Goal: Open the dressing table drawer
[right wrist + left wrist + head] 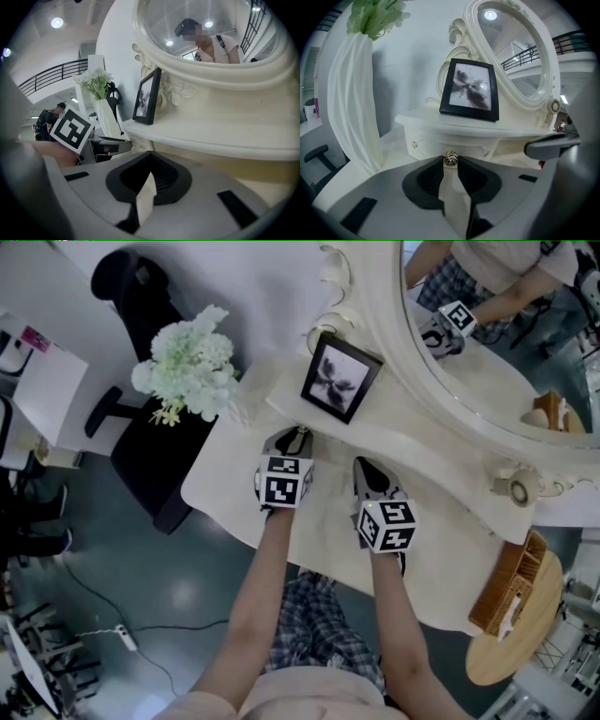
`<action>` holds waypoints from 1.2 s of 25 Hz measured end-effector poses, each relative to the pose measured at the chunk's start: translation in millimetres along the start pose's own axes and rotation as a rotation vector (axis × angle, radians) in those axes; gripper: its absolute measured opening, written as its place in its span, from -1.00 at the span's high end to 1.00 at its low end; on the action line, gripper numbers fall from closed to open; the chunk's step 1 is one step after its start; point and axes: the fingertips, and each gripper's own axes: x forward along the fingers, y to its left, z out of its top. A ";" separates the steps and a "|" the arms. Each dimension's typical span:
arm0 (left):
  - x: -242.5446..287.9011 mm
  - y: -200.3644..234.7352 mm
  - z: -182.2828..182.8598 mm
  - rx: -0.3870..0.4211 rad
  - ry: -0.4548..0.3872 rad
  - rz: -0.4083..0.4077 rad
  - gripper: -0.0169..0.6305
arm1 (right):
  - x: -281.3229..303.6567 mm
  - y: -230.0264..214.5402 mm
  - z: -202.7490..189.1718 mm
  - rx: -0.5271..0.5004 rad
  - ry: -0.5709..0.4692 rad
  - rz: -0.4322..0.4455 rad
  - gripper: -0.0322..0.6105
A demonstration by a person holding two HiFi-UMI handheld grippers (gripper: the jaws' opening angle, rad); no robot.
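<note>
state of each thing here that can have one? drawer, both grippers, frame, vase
drawer: closed, front looks fully in
drawer knob: pinched at the left jaw tips
left hand-held gripper: shut on drawer knob
right hand-held gripper: shut, nothing between its jaws
picture frame: upright on the shelf
vase: upright, flowers in it

In the left gripper view the left tool's (pixel 450 164) own body covers the drawer front (pixel 461 144) below its knob (pixel 450 158), and the flowers (pixel 375 16) are cut off above. In the head view that drawer front lies hidden beneath the desk's raised shelf (pixel 422 460). The oval mirror (pixel 487 362) runs off the top and right edges.
</note>
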 end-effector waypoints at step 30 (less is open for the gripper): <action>-49.9 0.4 -36.3 0.001 0.013 -0.007 0.60 | -25.5 15.6 -7.6 0.005 -0.014 -0.036 0.85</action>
